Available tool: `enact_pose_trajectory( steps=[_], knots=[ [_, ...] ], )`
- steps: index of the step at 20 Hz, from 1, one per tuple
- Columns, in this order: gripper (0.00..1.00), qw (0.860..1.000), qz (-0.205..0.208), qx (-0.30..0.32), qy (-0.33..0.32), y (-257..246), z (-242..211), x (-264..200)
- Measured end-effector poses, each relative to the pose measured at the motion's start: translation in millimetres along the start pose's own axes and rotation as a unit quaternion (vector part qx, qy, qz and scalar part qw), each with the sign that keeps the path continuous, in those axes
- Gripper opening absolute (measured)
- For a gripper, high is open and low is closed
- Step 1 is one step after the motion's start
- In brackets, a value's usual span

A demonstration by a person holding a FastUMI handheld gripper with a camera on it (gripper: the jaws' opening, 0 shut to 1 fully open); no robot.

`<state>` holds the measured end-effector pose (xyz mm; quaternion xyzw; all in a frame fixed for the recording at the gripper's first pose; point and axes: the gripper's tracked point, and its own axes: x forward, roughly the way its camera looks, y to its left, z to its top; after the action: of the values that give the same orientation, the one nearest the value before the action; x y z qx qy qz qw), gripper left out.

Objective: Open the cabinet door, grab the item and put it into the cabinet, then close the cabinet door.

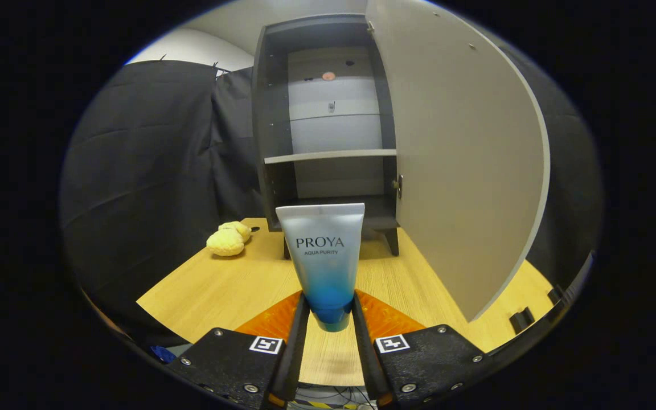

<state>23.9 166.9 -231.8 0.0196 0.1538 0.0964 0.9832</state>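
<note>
The soft squeeze tube, silver-grey fading to blue at its capped end [328, 259], stands upright between the 2 fingers of the gripper [331, 319], cap end down and flat crimped end up. Both fingers press on the tube's lower blue part, 1 on each side, so the jaws are set narrow and hold it. The tube is lifted clear of the light wood-grain tabletop [237, 285], above its near edge, and stands in front of the cabinet's open front.

Beyond the tube, toward the far edge of the tabletop, stands the tall dark grey cabinet [268, 114] on short legs. Its pale grey door [459, 159] is swung wide open to the right, hinged on the cabinet's right side. Inside, 1 pale shelf [331, 155] crosses the cabinet at mid height; the compartment under it appears bare, though its floor is partly hidden behind the tube.

A small yellow plush toy [228, 238] lies on the tabletop near the far left corner, left of the cabinet's base and well apart from the tube.
</note>
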Motion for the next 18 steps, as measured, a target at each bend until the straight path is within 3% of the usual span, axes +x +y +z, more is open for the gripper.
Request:
enact_pose_trajectory(
  steps=[4,9,18],
  knots=[
    [0.45,1.0,0.0,-0.019,-0.007,20.2,58.1,3.8],
    [0.45,1.0,-0.005,0.004,-0.023,44.0,133.9,13.4],
    [0.45,0.997,-0.029,-0.042,-0.054,35.0,230.1,69.0]
  ],
)
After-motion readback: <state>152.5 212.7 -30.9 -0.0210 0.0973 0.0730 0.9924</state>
